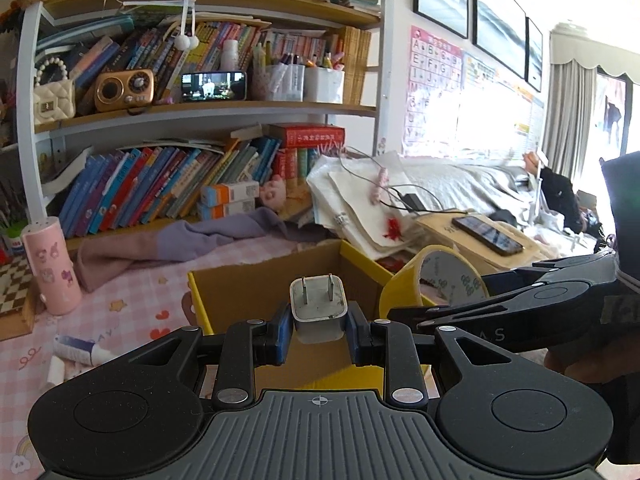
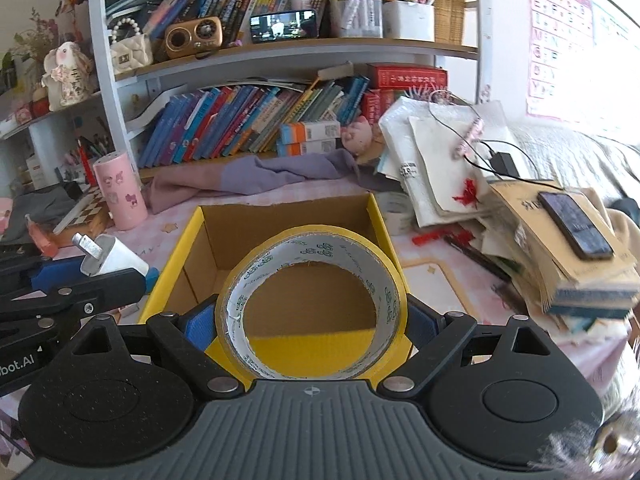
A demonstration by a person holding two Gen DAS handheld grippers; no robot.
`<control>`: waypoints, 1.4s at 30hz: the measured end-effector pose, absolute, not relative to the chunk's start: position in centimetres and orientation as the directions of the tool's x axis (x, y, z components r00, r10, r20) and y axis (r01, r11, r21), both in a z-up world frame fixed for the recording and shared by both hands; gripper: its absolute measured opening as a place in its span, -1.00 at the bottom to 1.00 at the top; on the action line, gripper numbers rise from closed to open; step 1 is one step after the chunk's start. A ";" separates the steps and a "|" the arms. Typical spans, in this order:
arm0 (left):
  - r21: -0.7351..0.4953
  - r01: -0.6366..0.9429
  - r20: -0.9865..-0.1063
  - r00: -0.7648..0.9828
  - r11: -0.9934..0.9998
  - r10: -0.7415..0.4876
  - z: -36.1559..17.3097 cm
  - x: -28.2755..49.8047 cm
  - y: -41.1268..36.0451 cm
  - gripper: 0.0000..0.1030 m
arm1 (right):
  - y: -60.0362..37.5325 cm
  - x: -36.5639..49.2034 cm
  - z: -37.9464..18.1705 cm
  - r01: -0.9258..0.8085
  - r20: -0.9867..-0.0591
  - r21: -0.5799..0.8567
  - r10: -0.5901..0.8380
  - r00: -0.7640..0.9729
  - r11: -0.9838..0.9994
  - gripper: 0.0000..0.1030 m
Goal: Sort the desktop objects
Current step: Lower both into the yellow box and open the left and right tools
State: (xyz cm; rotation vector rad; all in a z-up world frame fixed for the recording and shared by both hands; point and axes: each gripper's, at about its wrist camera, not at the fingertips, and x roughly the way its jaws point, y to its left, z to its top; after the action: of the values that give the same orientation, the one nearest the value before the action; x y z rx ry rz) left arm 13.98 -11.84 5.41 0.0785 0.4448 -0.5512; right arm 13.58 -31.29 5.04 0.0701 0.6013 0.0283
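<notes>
The left tool (image 1: 319, 334) is clamped on a small white plastic plug-in charger block with two flat metal prongs (image 1: 319, 309); its blue-padded fingers (image 1: 282, 334) press the block's two sides, and the prongs point up and away from the camera. The charger hangs over the open yellow cardboard box with a plain brown inside (image 1: 256, 280), near its front edge.

The right tool (image 2: 310, 322) grips a wide roll of yellow adhesive tape with a printed white inner core (image 2: 316, 248). Its jaws stand far apart, with a blue pad (image 2: 200, 328) against each side of the roll. The roll is upright with its hole facing the camera, and it sits above the same box, whose brown floor shows through the hole. From the left wrist view the right tool comes in from the right, with the roll just beside the charger over the box's right wall.

The box rests on a surface covered by a pink checked cloth with small prints (image 2: 444, 276). To its left stands a pink cylinder with cartoon stickers (image 2: 120, 194). Behind it lies a crumpled purple and pink cloth (image 2: 256, 178). To the right is a heap of papers and envelopes (image 2: 436, 160), and a dark smartphone (image 2: 576, 226) lies on top of a stack there. A bookshelf packed with coloured books (image 2: 240, 120) fills the back.
</notes>
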 end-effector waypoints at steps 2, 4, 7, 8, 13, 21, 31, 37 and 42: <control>-0.044 0.510 -0.428 0.767 0.859 -0.478 5.4 14.5 -12.3 -0.49 | -31.7 14.5 5.0 -0.028 -0.568 0.071 0.064 0.821 0.997 0.76; -0.045 0.500 -0.432 0.771 0.865 -0.468 5.4 15.2 -12.8 -0.49 | -32.2 15.4 4.9 -0.055 -0.569 0.066 0.083 0.818 0.996 0.76; -0.044 0.488 -0.441 0.774 0.872 -0.455 5.3 16.3 -13.5 -0.49 | -32.7 16.8 4.7 -0.096 -0.578 0.061 0.114 0.808 0.993 0.76; -0.042 0.485 -0.443 0.774 0.874 -0.451 5.3 16.5 -13.7 -0.49 | -32.9 17.3 4.6 -0.111 -0.582 0.064 0.127 0.803 0.992 0.76; -0.043 0.452 -0.471 0.777 0.891 -0.417 4.7 18.3 -14.3 -0.49 | -33.3 19.8 4.1 -0.202 -0.596 0.041 0.186 0.781 0.979 0.76; -0.004 0.414 -0.530 0.771 0.910 -0.353 3.1 21.6 -15.2 -0.49 | -33.0 23.9 2.5 -0.368 -0.639 -0.055 0.251 0.728 0.928 0.76; 0.030 0.416 -0.577 0.750 0.909 -0.324 2.3 25.5 -16.3 -0.49 | -31.0 28.2 0.4 -0.549 -0.713 -0.153 0.293 0.637 0.822 0.76; 0.018 0.438 -0.656 0.683 0.899 -0.320 1.1 28.2 -17.3 -0.49 | -30.2 30.8 -0.9 -0.613 -0.761 -0.190 0.280 0.586 0.767 0.76; 0.013 0.439 -0.725 0.623 0.898 -0.294 -0.7 30.7 -18.5 -0.49 | -29.3 33.0 -2.5 -0.668 -0.803 -0.241 0.242 0.545 0.705 0.77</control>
State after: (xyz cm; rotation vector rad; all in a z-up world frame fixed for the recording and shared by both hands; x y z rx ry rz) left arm 30.71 -18.52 -0.68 0.1960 0.7937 -0.4238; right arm 33.02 -29.32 -2.54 -0.5749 0.8292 0.5759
